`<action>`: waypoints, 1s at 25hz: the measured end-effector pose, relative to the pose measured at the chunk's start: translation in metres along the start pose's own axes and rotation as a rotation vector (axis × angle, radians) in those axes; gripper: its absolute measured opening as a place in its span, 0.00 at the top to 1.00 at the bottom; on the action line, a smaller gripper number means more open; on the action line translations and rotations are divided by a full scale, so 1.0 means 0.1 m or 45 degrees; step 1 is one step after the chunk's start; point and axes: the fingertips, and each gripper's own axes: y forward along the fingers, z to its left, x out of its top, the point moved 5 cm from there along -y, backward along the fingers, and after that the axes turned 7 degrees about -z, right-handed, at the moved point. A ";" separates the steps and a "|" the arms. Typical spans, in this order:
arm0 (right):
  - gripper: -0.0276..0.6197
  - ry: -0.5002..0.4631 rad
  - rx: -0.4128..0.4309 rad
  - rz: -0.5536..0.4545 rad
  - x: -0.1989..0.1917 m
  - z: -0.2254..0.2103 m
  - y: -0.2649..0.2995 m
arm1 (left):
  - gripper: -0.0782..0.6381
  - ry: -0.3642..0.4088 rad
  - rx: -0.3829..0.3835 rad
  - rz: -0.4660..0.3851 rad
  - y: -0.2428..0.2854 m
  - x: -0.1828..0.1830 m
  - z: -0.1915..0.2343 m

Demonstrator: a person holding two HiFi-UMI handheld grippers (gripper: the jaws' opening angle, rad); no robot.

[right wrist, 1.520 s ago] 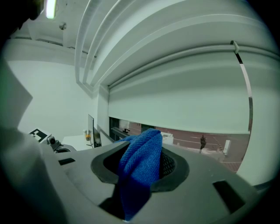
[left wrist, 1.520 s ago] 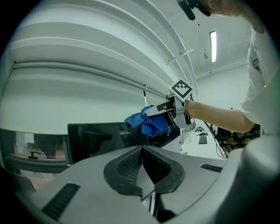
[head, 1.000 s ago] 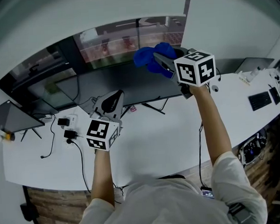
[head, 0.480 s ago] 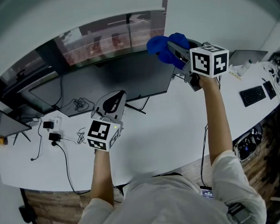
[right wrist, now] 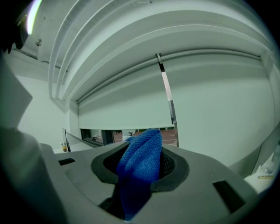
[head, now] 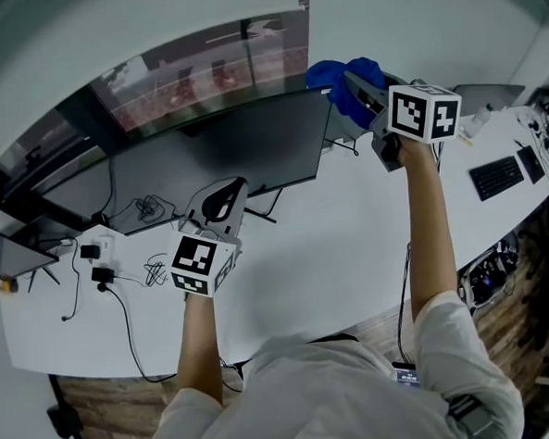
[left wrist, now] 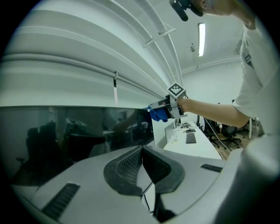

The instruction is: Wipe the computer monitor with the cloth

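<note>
Cloth (head: 329,75), pinched in the outstretched right tool (head: 354,81), sits at the monitor's (head: 224,147) upper corner; left tool (head: 228,189) hovers clenched, empty.

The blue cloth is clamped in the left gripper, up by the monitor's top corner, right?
No: the right gripper clamps the blue cloth, as the right gripper view shows; the left gripper is shut, empty. The cloth is by the monitor's top corner.
</note>
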 end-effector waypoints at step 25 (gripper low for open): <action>0.73 0.540 0.046 0.273 -2.24 -0.38 0.10 | 0.87 -0.086 0.029 0.194 0.01 -0.73 -0.11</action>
